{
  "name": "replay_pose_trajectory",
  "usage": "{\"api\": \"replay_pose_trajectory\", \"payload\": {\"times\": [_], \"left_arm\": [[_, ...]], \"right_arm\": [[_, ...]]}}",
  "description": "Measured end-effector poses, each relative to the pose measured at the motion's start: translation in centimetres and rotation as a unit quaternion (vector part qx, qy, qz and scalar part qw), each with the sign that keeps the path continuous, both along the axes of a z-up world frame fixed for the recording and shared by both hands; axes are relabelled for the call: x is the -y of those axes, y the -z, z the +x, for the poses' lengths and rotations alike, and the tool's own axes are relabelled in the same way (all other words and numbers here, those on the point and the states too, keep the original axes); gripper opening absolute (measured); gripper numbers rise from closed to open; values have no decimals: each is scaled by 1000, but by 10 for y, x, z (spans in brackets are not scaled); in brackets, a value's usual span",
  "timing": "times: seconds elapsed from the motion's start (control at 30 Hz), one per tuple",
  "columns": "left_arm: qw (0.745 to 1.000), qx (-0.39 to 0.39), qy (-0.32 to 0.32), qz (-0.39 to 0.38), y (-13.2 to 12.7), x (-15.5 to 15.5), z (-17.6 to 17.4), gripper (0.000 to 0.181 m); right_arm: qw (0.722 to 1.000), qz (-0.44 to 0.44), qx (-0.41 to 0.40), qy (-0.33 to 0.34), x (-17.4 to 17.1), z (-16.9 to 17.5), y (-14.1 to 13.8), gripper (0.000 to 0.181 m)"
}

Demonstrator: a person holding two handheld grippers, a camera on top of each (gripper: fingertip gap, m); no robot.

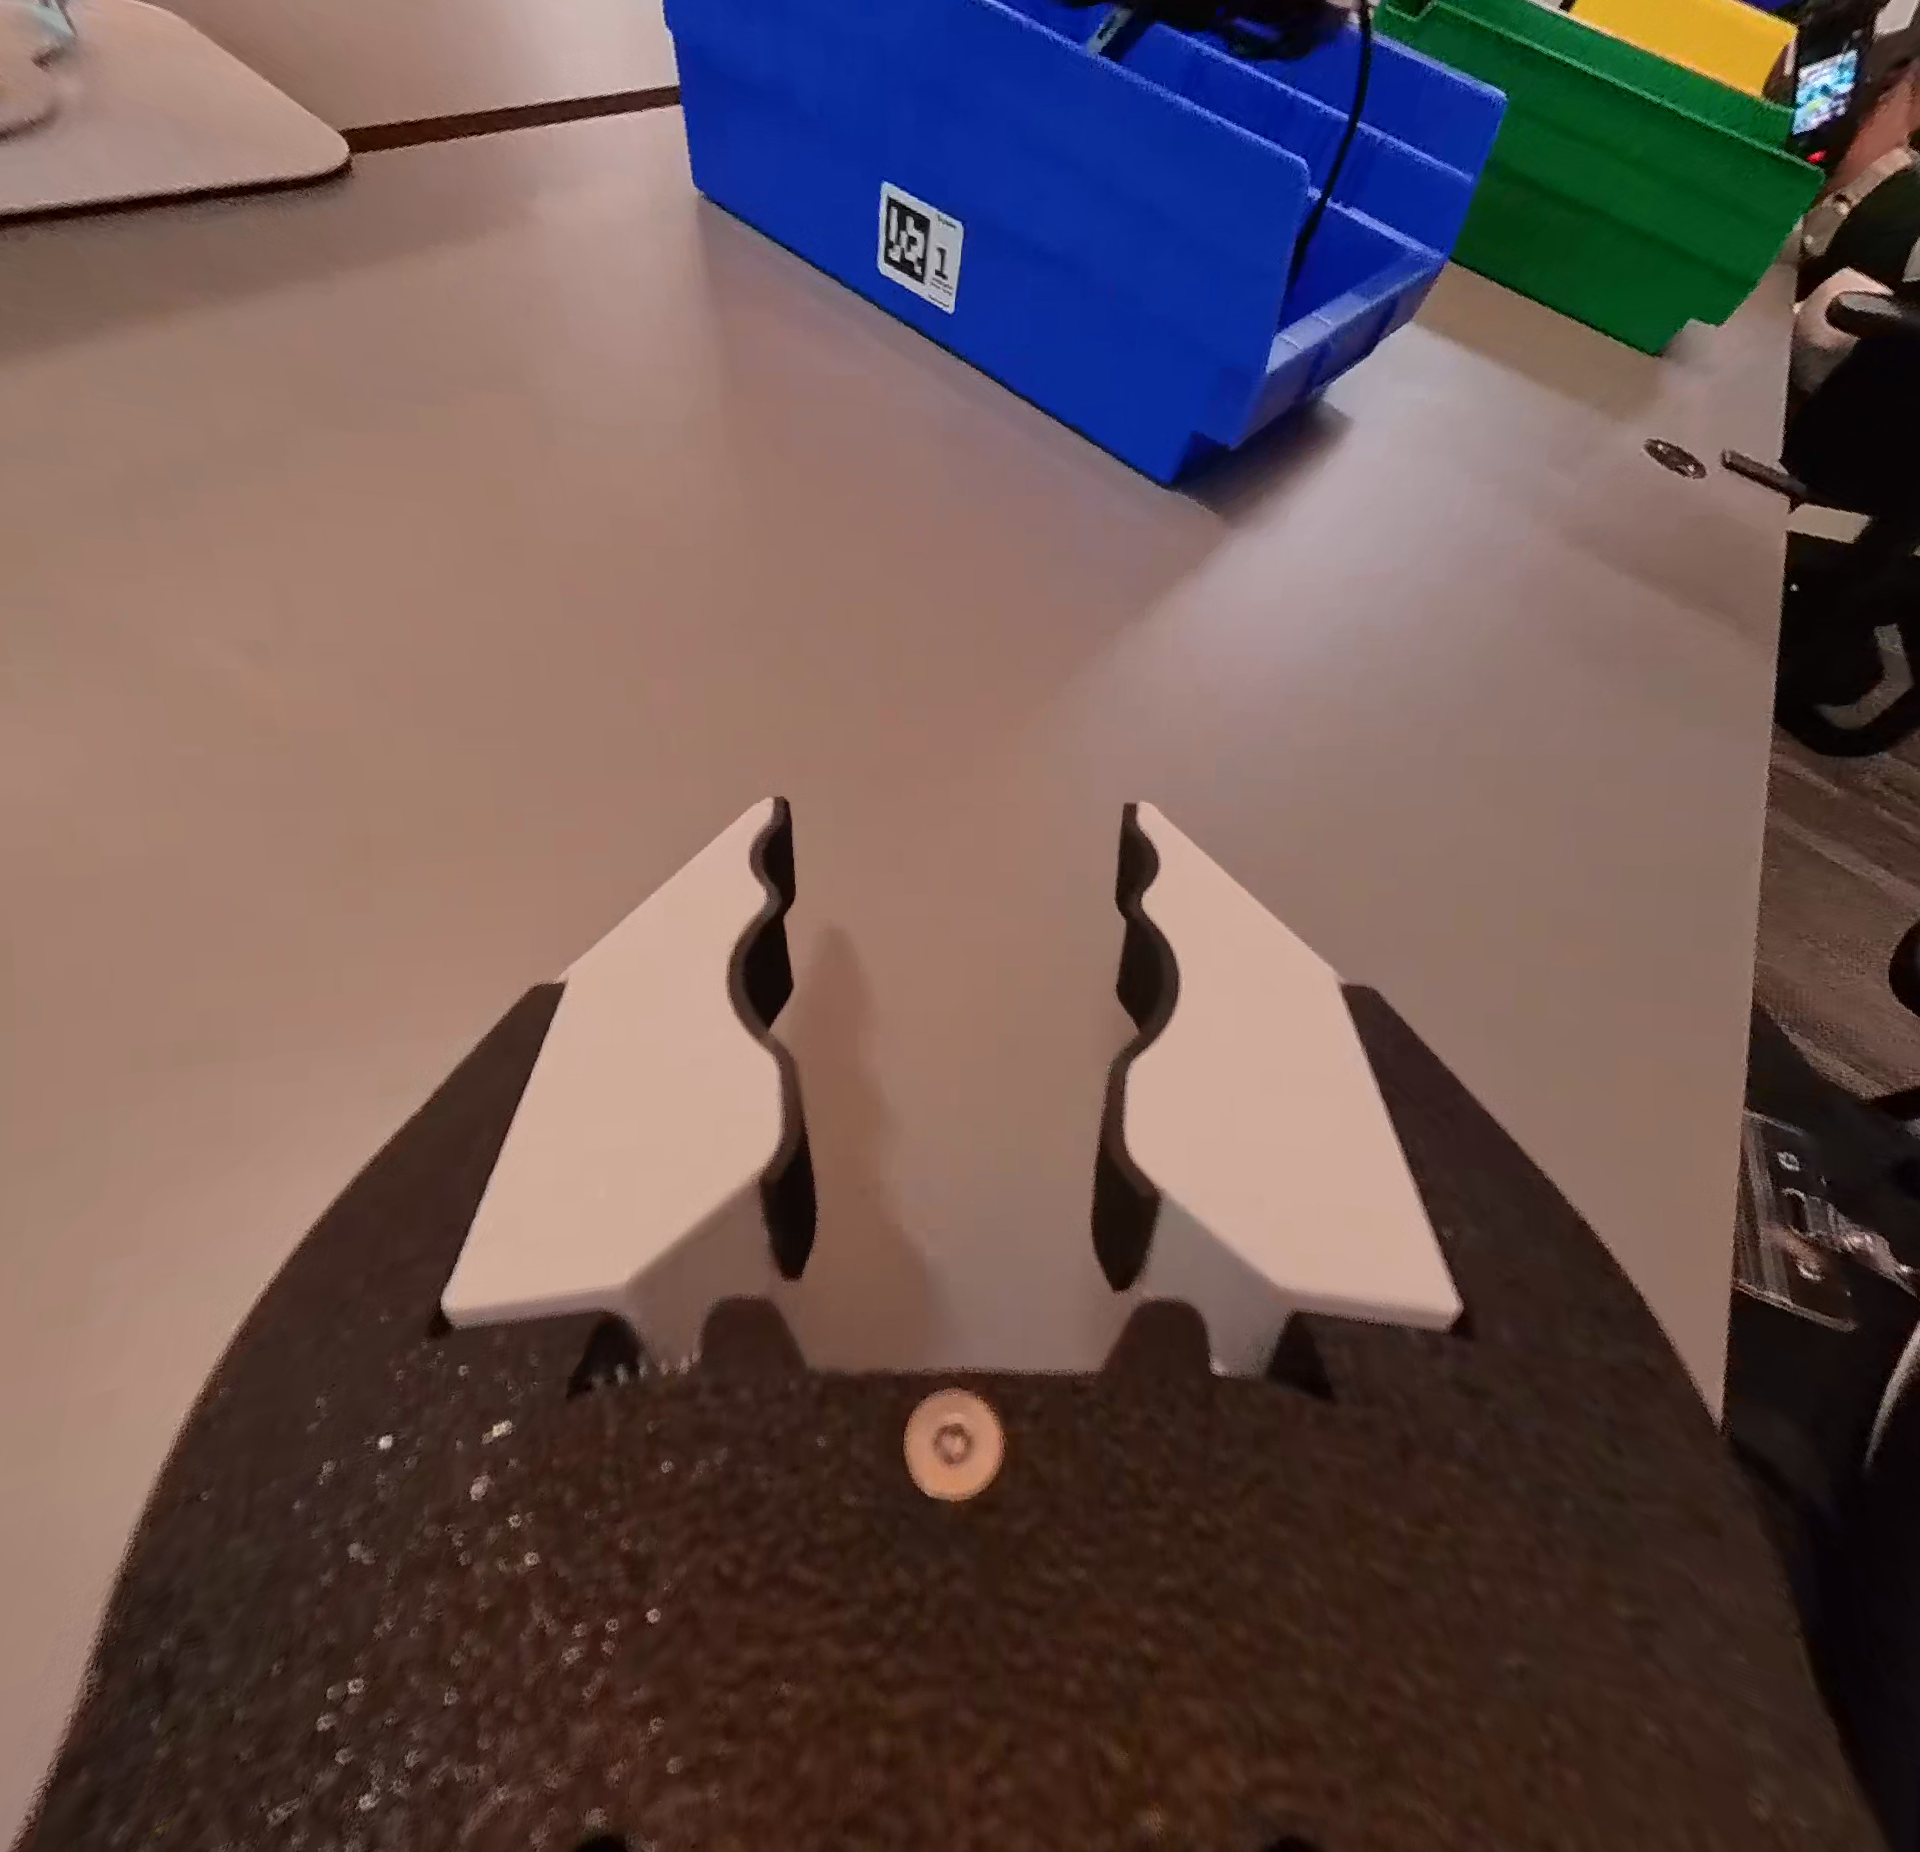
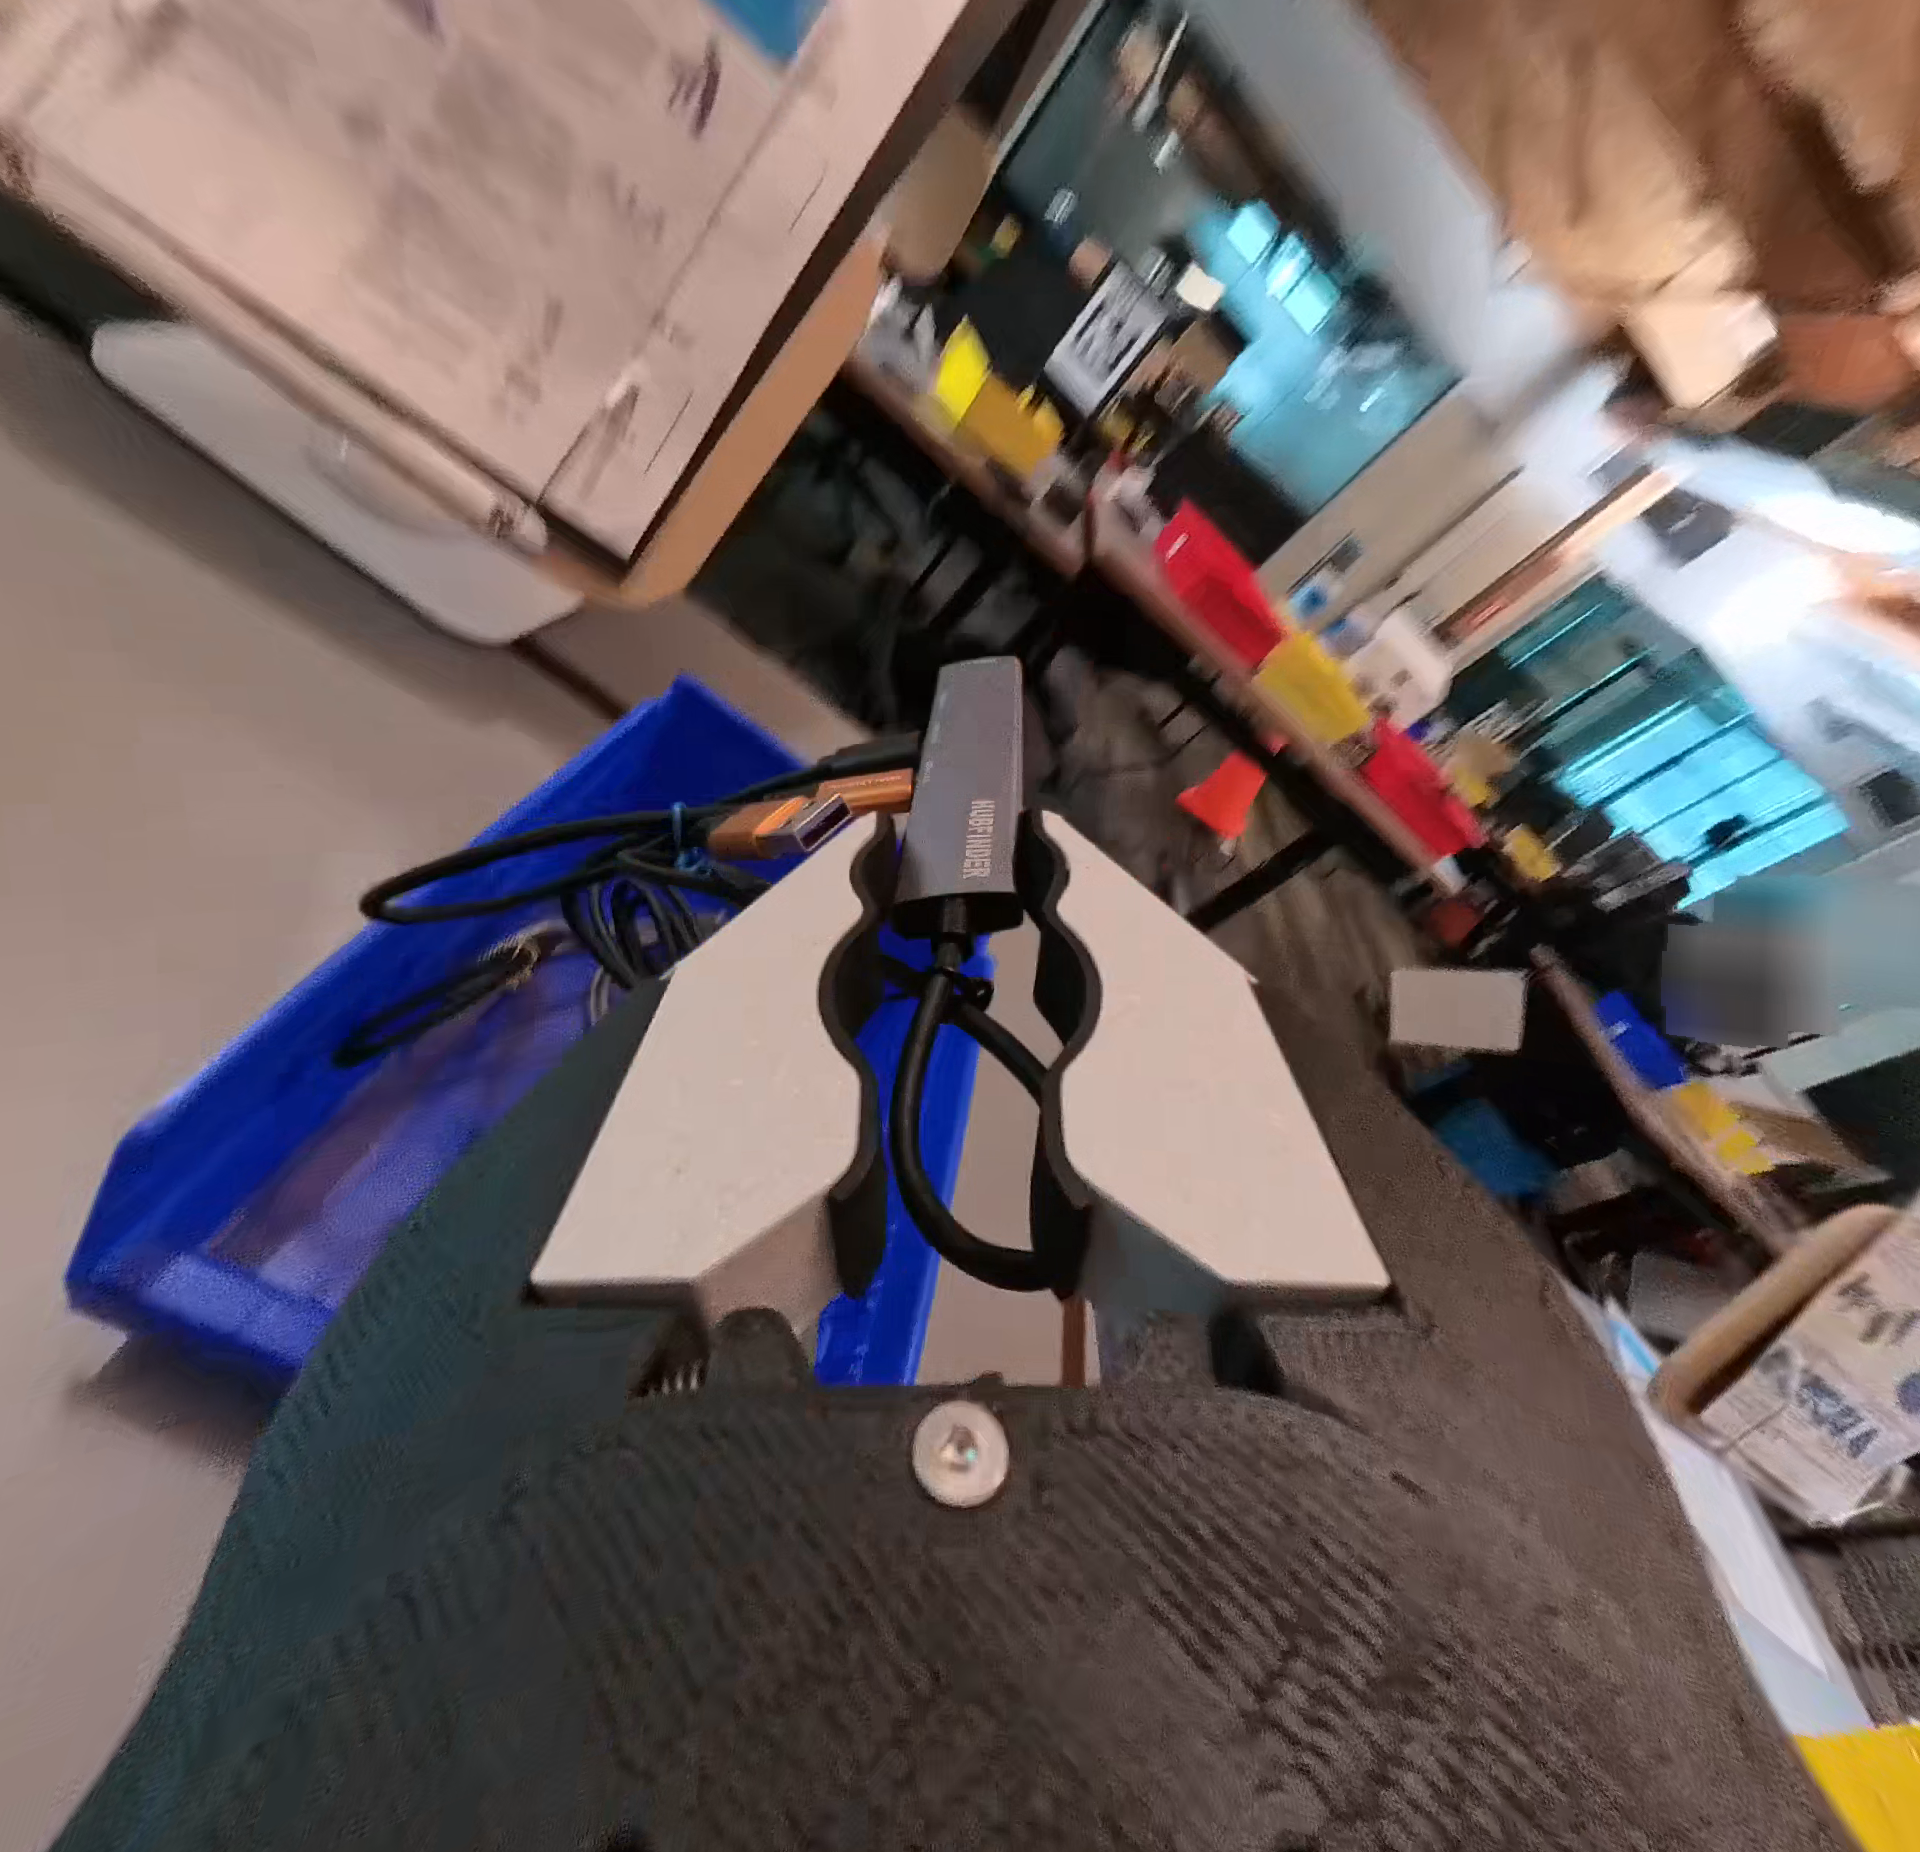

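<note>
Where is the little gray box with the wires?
In the right wrist view, the gray hub is pinched at the tips of the right tool, lifted above the blue bin.

Left wrist view: low over table (image 1: 520,555), level, facing blue bin (image 1: 997,192) from near. Right wrist view: rolled, above blue bin (image 2: 312,1127), close. Shared: bin, table.

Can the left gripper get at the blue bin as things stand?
Probably yes. The left gripper is open and empty, and only bare table shows between it and the blue bin, standing ahead and slightly to its right.
</note>
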State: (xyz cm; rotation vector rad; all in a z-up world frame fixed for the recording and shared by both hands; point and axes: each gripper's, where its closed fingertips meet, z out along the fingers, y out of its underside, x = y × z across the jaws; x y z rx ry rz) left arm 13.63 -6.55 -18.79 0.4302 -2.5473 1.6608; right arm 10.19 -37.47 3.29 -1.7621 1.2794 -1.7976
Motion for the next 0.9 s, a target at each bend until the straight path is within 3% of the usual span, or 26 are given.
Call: {"api": "replay_pose_trajectory", "payload": {"times": [0.03, 0.2, 0.3, 0.37, 0.53, 0.67, 0.8, 0.9], "left_arm": [[1000, 1, 5, 1, 0, 0, -2, 61], [1000, -2, 8, 1, 1, -1, -1, 61], [1000, -3, 8, 1, 1, -1, -1, 61], [1000, -5, 6, 2, 1, -1, -1, 60], [1000, -6, 7, -1, 1, -2, -1, 60], [1000, 3, 10, 11, 3, -1, -2, 60], [1000, 15, 11, 15, 4, 0, -4, 61], [999, 25, 9, 25, 5, 1, -4, 62]], "right_arm": [[999, 15, -45, 3, 4, 10, 14, 23], [977, 95, -187, 35, 27, 44, 80, 23], [960, 81, -257, 74, 54, 52, 117, 24], [947, 72, -297, 94, 68, 49, 133, 34], [944, 116, -297, 88, 82, 35, 134, 64], [954, 159, -241, 76, 81, 14, 110, 67], [968, 215, -120, 55, 59, -27, 79, 61], [966, 243, -76, 37, 27, -72, 97, 62]]}}
